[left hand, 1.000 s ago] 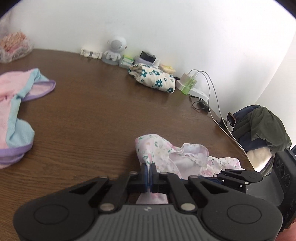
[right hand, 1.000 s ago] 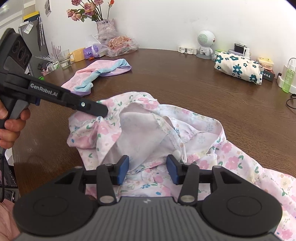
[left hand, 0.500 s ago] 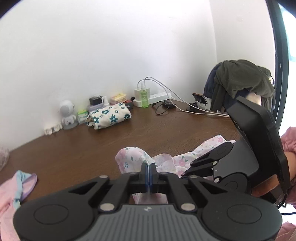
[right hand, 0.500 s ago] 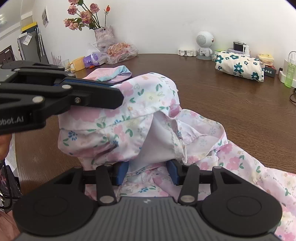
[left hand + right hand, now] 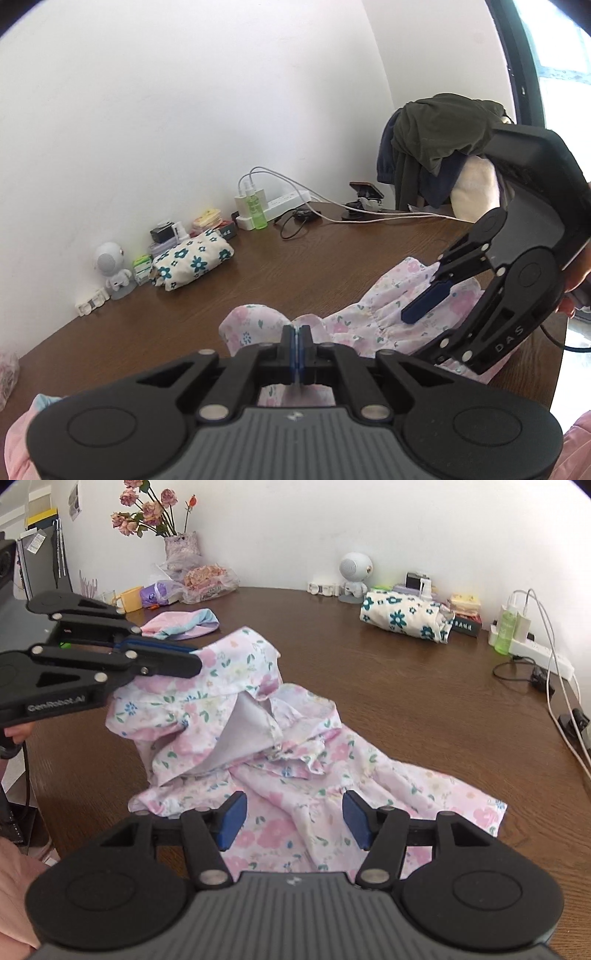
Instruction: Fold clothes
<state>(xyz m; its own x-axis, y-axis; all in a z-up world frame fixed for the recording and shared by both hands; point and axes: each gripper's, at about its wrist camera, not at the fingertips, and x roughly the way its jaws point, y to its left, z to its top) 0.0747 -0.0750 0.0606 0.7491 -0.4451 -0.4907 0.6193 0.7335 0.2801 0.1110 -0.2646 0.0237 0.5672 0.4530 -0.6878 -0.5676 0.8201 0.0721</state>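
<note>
Left gripper point(image 5: 192, 661) is pinching the floral dress point(image 5: 295, 775) aloft while right gripper point(image 5: 293, 819), jaws just widening and empty, is needing a fresh hem grab to fold.

Dark brown wooden table point(image 5: 388, 686), wood-grain top. Lying on it: floral pink garment point(image 5: 295, 775), partly lifted at one corner; folded pink-and-blue cloth point(image 5: 184, 626); rolled white cloth with teal flowers point(image 5: 402, 614); small white robot figure point(image 5: 354, 576); power strip point(image 5: 543, 659) with cables; flower vase point(image 5: 179, 550).

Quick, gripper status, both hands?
Left gripper: shut on the floral dress, lifting its top edge.
Right gripper: open, jaws just widened, holding nothing.
</note>
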